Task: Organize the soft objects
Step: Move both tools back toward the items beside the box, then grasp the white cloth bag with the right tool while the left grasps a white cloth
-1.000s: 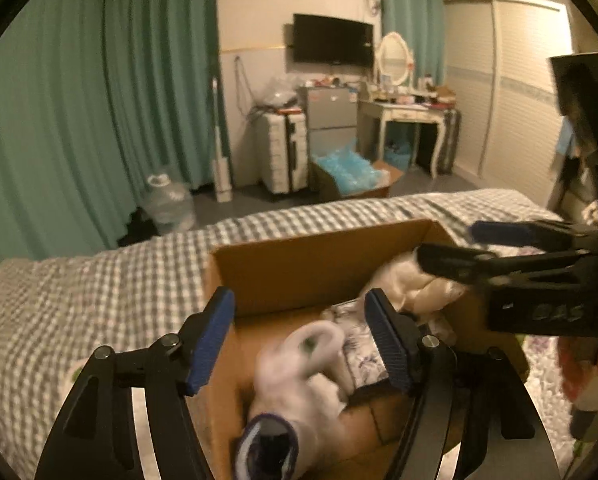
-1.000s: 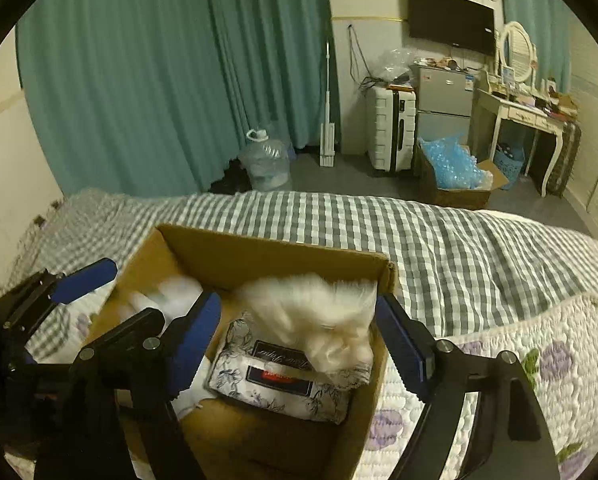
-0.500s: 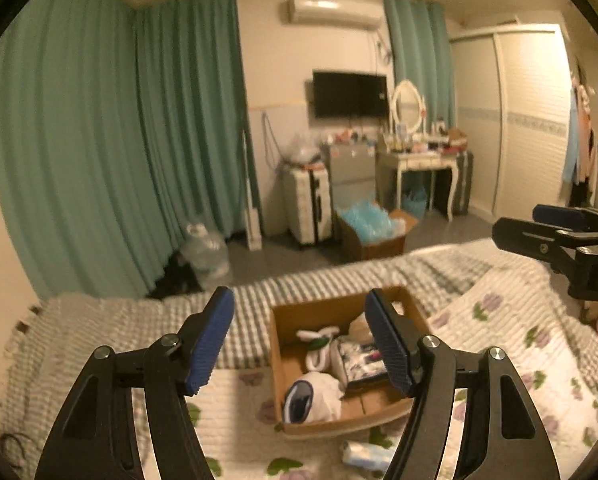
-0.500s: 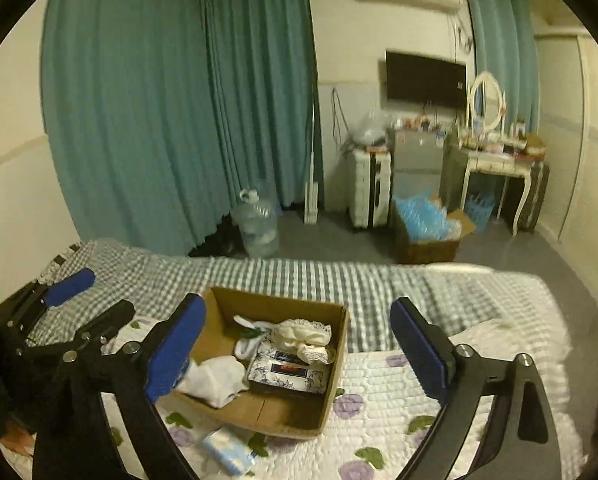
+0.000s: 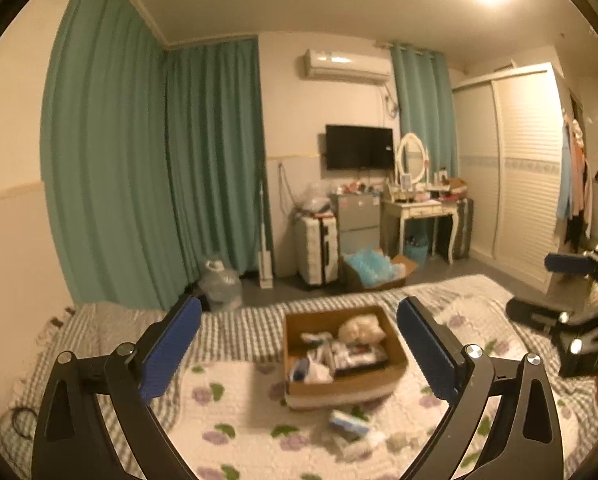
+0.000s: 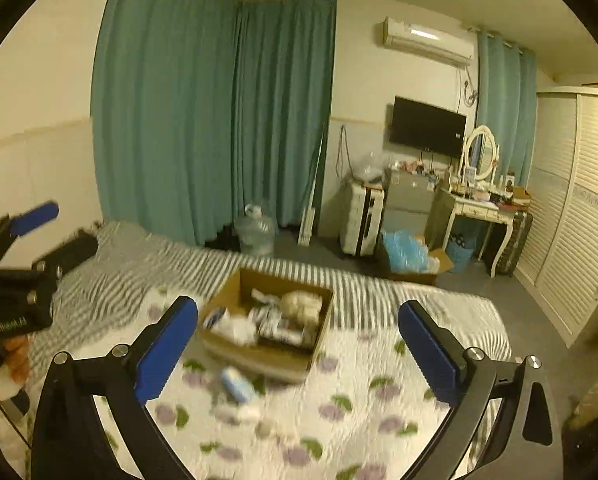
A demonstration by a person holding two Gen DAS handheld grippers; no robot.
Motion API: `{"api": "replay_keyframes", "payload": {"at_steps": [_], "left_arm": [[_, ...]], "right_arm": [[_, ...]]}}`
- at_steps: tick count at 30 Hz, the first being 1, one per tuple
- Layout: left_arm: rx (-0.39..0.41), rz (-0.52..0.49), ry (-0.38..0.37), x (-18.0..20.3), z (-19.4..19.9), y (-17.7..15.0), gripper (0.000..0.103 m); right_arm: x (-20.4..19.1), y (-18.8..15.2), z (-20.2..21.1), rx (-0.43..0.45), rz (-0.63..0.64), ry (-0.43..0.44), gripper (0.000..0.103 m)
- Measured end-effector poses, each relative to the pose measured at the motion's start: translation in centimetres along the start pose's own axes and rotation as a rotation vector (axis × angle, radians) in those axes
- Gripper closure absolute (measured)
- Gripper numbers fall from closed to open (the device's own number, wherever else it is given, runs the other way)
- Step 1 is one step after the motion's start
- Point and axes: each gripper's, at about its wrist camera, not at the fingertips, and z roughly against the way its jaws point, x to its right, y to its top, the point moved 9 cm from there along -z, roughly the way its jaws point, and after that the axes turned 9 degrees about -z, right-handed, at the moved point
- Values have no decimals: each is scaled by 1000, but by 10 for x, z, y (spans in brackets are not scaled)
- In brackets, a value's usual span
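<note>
A cardboard box (image 5: 397, 364) sits on the bed and holds several soft things: a fluffy cream plush (image 5: 361, 328), white socks (image 5: 311, 368) and a floral packet (image 5: 359, 356). The box also shows in the right wrist view (image 6: 239, 348), with the plush (image 6: 301, 304) at its far right. My left gripper (image 5: 299, 350) is open and empty, high above and well back from the box. My right gripper (image 6: 297, 346) is open and empty, also far back. Each gripper shows at the edge of the other's view: the right one (image 5: 547, 288), the left one (image 6: 55, 228).
A small blue-and-white packet (image 5: 349, 420) lies on the flowered quilt (image 5: 239, 420) in front of the box, also in the right wrist view (image 6: 237, 384). Beyond the bed are a water jug (image 6: 255, 230), a suitcase (image 5: 317, 250), a dressing table (image 5: 419, 210) and a wardrobe (image 5: 527, 176).
Both grippers have let go of the soft things into the box and have pulled far up and back. The box now looks small and the whole room shows.
</note>
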Motion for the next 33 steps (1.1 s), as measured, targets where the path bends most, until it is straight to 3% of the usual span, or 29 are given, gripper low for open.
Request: {"api": "replay_keyframes", "payload": {"at_steps": [6,9,10,14,23,31,33], "left_arm": [[-57,34,27,5,-16,-47,3],[-139,96,-19,10,-41,-83,3],[-161,109,-22,10,-49,-94,3],[-249,115,-10,19,-77,-143,3],[-420,76,-21,43,-118,-237,3],[-473,54,-18,49,-128,-262,3],[-473,48,-22,50,-128,-263,3]], "right_arm": [[-12,-54,-8,-9,15,46,2],[-2,-76,-34,-42,-7,-11,2],[6,-86,-50,-71,-18,-50,2],[24,-117,-99,-151,-53,-56,2],[28,-215,-187,-358,-38,-27,2],[39,-265,-226,-537,-112,-35,6],[39,-273,-231,-565,-126,-29,17]]}}
